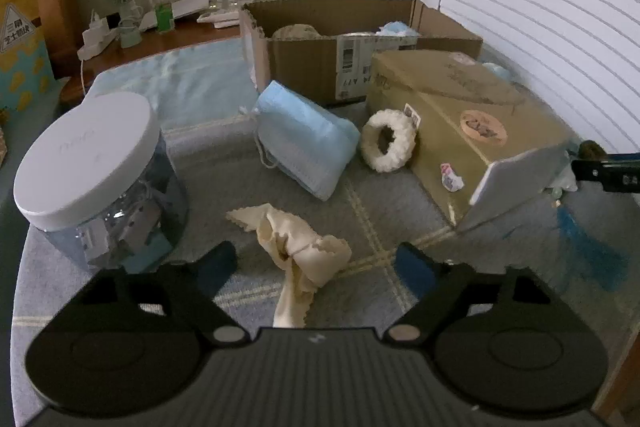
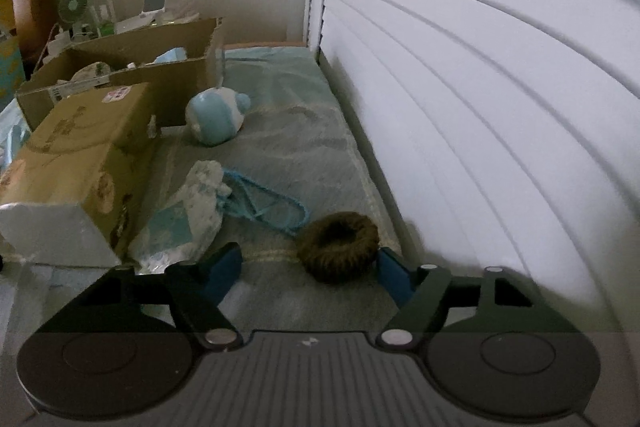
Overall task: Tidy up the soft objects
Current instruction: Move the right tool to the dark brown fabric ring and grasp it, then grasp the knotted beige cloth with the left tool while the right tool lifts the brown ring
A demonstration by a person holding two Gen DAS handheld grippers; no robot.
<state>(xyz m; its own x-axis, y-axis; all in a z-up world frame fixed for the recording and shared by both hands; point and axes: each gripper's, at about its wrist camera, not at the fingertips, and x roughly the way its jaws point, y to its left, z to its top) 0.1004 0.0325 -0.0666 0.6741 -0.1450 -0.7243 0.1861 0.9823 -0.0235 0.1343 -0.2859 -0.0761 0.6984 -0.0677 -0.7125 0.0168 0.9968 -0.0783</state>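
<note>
My left gripper (image 1: 316,267) is hovering with its jaws spread wide, and a crumpled cream cloth (image 1: 298,255) is lying between the fingertips on the grey blanket (image 1: 224,163), not gripped. My right gripper (image 2: 310,267) is likewise standing released, its right finger (image 2: 390,273) sitting just beside a brown fuzzy scrunchie (image 2: 340,245). Further out on the left, a lidded clear jar (image 1: 96,175) is standing. Beyond the cloth a folded blue mask pack (image 1: 306,143) and a white fluffy scrunchie (image 1: 388,141) are resting near a tan box (image 1: 472,123). Behind them an open cardboard box (image 1: 316,59) is holding soft items.
</note>
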